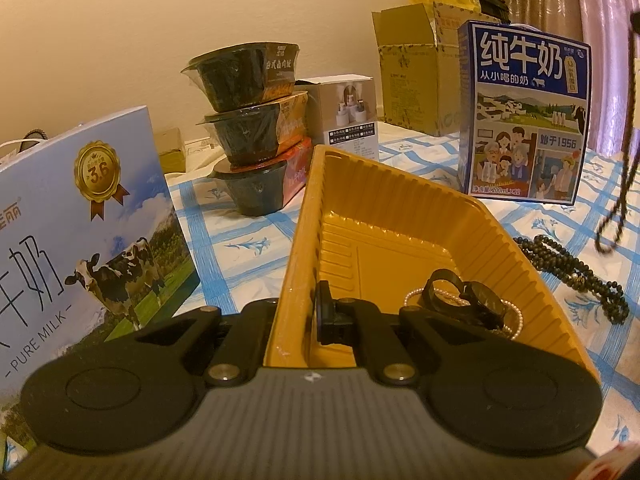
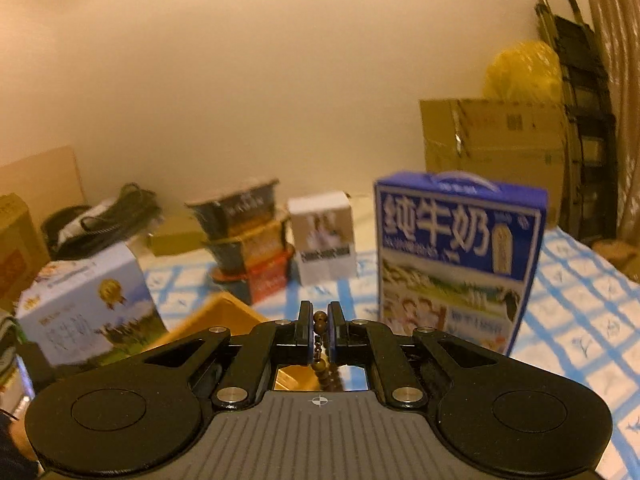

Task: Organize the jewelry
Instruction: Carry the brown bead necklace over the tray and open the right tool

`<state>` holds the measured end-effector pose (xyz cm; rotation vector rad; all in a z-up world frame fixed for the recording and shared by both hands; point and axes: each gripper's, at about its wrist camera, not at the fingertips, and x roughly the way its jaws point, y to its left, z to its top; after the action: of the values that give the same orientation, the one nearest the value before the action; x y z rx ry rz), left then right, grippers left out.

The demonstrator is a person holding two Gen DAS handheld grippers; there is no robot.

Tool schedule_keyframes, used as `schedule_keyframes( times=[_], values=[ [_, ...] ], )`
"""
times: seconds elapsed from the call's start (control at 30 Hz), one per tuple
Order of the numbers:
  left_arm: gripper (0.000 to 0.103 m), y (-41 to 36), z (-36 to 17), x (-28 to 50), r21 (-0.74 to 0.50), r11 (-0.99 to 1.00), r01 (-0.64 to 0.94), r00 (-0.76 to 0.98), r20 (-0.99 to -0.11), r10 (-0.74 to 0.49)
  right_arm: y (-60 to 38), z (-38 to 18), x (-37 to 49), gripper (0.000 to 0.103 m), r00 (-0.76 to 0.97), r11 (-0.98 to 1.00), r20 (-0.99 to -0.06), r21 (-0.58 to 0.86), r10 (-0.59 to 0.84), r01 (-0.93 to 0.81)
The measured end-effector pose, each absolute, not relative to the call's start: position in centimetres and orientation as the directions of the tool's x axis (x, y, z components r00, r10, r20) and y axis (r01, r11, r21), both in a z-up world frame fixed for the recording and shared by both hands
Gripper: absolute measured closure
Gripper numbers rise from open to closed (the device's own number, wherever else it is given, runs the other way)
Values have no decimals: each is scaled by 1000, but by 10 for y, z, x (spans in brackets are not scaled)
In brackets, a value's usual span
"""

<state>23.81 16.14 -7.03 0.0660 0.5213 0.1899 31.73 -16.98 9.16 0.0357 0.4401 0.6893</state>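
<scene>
Left wrist view: you are seeing the inside of the yellow tray [image 1: 400, 216], where a pearl bracelet [image 1: 516, 318] and a black watch [image 1: 468, 294] are lying near the front; the right view is catching only a corner of that tray [image 2: 216, 314].
Left wrist view, on the cloth: a dark bead necklace [image 1: 576, 276] is lying on the blue-checked tablecloth [image 1: 248, 240] just right of the tray, and a second dark strand [image 1: 624, 184] is hanging in the air at the right edge.
Right wrist view: you are seeing the brown bead string [image 2: 322, 354] close up, dangling down between the fingers; the view is blurred.
Shared background: both views are showing the blue milk carton [image 1: 524, 116], the stacked black bowls [image 1: 248, 128] and a small white box [image 1: 352, 116].
Left tongs [image 1: 308, 312]: you are keeping them pressed together on the tray's left wall, one finger inside and one outside.
Right tongs [image 2: 320, 320]: you are pinching the brown bead string with the pads nearly together, held well above the tablecloth.
Jewelry location: two pieces are sitting in the tray, one necklace is lying on the cloth, one string is hanging in your right tongs.
</scene>
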Motion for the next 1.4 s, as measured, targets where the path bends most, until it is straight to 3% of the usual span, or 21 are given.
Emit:
schedule_keyframes(
  times=[0.5, 0.77, 0.97, 1.4],
  values=[
    [99, 162, -70, 237, 87, 981, -173, 852, -486, 193, -95, 126, 309, 96, 528, 620, -341, 280, 778, -733],
    [99, 161, -69, 236, 81, 981, -176, 853, -486, 193, -34, 99, 309, 96, 431, 552, -364, 368, 826, -748],
    [99, 160, -68, 235, 81, 981, -175, 852, -486, 192, -10, 57, 322, 96, 386, 565, -439, 422, 811, -709],
    [99, 163, -71, 235, 70, 980, -184, 848, -494, 194, -29, 21, 328, 92, 383, 613, -505, 446, 774, -652]
  ],
)
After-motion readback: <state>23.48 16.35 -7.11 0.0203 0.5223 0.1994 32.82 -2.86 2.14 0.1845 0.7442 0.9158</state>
